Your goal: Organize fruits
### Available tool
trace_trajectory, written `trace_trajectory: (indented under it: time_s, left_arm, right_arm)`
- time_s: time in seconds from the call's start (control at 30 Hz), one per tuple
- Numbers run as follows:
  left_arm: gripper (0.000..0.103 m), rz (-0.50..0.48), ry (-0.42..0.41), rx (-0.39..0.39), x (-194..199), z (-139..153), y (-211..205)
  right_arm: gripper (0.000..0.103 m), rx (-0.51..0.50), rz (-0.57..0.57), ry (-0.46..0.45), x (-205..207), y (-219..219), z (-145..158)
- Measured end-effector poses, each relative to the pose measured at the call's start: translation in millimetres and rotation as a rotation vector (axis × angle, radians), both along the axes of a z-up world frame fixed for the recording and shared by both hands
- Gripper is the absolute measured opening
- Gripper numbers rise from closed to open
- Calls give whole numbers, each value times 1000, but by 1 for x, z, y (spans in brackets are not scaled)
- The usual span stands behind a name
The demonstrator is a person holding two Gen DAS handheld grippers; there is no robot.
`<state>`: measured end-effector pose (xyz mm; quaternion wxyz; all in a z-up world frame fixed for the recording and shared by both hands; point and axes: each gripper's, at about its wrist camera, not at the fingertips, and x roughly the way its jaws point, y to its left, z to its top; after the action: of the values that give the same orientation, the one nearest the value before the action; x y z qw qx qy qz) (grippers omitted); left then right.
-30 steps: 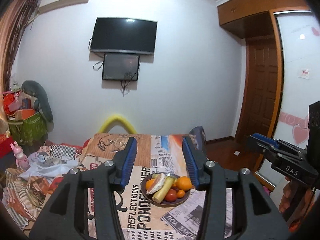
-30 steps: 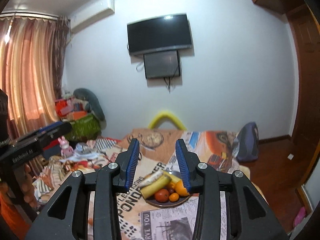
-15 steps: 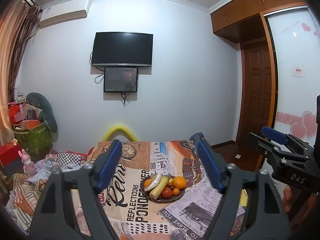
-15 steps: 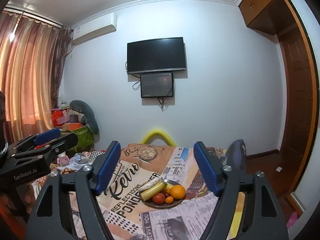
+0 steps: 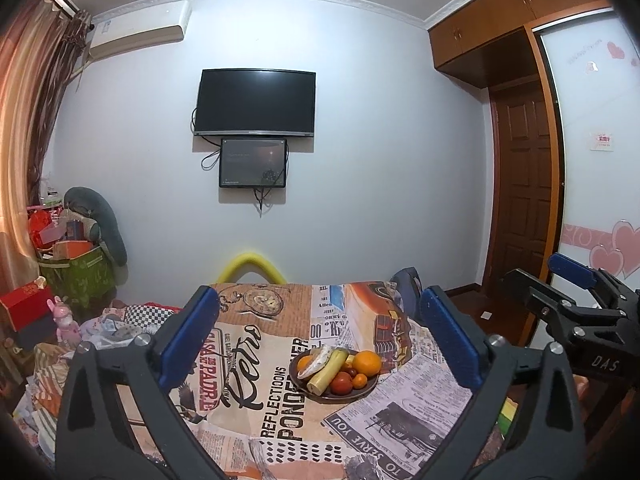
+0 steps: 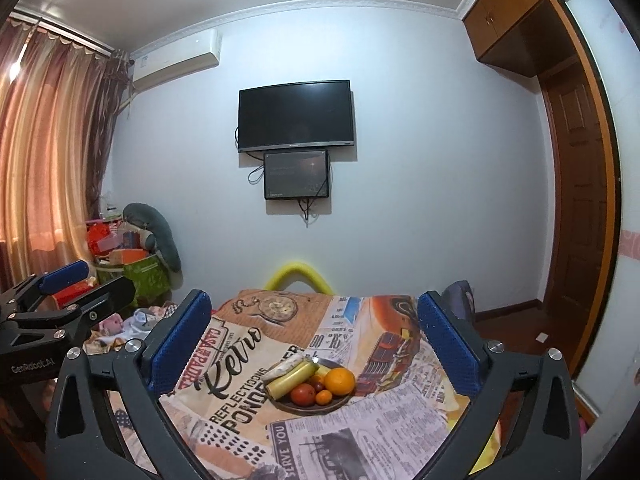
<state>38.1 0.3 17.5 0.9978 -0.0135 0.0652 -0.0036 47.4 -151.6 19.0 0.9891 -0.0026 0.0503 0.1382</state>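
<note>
A dark round plate (image 5: 362,393) of fruit stands on a table with a printed newspaper-style cloth (image 5: 256,364). On it lie a banana (image 5: 328,370), a large orange (image 5: 367,363), a red tomato (image 5: 341,383), a small orange fruit (image 5: 360,380) and a pale wrapped piece (image 5: 316,360). The plate also shows in the right wrist view (image 6: 292,407), with the banana (image 6: 292,374) and the orange (image 6: 339,381). My left gripper (image 5: 320,338) is open and empty, held back from the plate. My right gripper (image 6: 314,334) is open and empty too, well short of the plate.
The right gripper (image 5: 576,312) shows at the right edge of the left wrist view, the left gripper (image 6: 56,312) at the left edge of the right wrist view. Cluttered boxes and a green bag (image 5: 76,272) stand left. A yellow chair back (image 5: 252,268) rises behind the table.
Both grippers have opened wide, from a narrow gap to fully spread. Both have pulled back and tilted up, so the plate looks smaller and more of the room shows.
</note>
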Motion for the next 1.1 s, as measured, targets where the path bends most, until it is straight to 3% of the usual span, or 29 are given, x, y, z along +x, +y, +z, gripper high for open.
trace_trajectory:
  time_s: [1.1]
  left_arm:
    - [103,-34,4,-11,0,2,-2]
  right_arm:
    - [103,2,0,-10,-7,-3,5]
